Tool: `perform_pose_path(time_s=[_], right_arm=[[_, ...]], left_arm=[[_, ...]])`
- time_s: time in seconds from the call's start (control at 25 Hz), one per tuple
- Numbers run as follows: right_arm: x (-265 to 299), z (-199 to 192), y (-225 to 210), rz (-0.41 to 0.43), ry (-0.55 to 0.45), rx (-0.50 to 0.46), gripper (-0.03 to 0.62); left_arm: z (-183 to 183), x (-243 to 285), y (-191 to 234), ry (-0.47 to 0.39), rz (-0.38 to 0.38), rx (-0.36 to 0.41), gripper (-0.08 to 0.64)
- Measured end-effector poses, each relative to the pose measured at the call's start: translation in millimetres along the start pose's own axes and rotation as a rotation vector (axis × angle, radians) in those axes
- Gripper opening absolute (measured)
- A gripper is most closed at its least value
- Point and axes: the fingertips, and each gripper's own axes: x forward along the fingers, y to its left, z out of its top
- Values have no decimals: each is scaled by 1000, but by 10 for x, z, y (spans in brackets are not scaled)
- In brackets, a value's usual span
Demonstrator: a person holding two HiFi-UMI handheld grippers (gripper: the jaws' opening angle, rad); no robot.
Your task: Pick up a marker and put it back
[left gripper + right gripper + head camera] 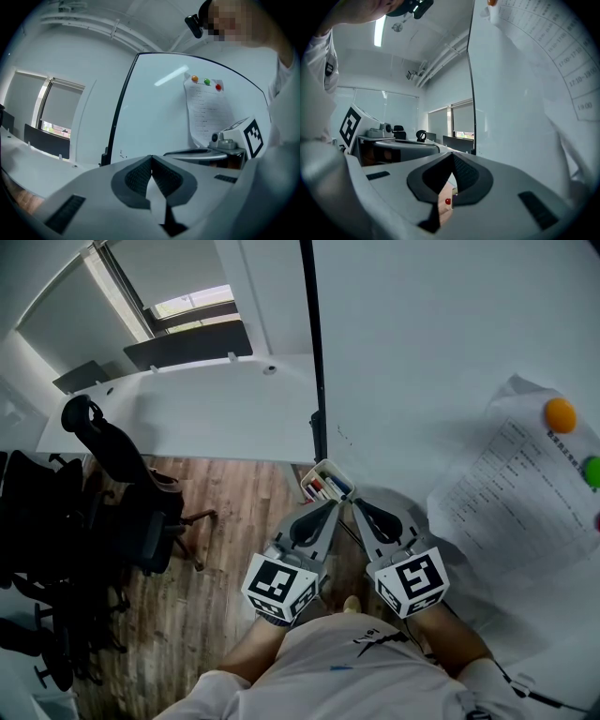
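Note:
A small white marker holder (325, 482) hangs at the whiteboard's lower left edge, with red and blue markers (330, 487) lying in it. My left gripper (333, 505) and right gripper (356, 505) sit side by side just below the holder, tips pointing up at it. Both are shut with nothing between the jaws. In the left gripper view the left gripper (151, 158) has its pads pressed together, with the right gripper's body beside it. In the right gripper view, the right gripper (452, 155) meets at its tips, and a red marker cap (447, 201) shows through the gap below.
The whiteboard (441, 352) fills the right side, carrying a printed sheet (520, 493) held by an orange magnet (560, 414) and a green magnet (592, 470). A white table (187, 413) and black office chairs (103, 484) stand on the wood floor at the left.

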Motion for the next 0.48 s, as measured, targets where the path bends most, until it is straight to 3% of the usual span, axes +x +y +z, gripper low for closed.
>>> perform_pose_path(time_s=[0.48], right_arm=[[50,-104,47,-10,24,-7,14]], left_arm=[[-32,-15,79,9,-3,-9,11]])
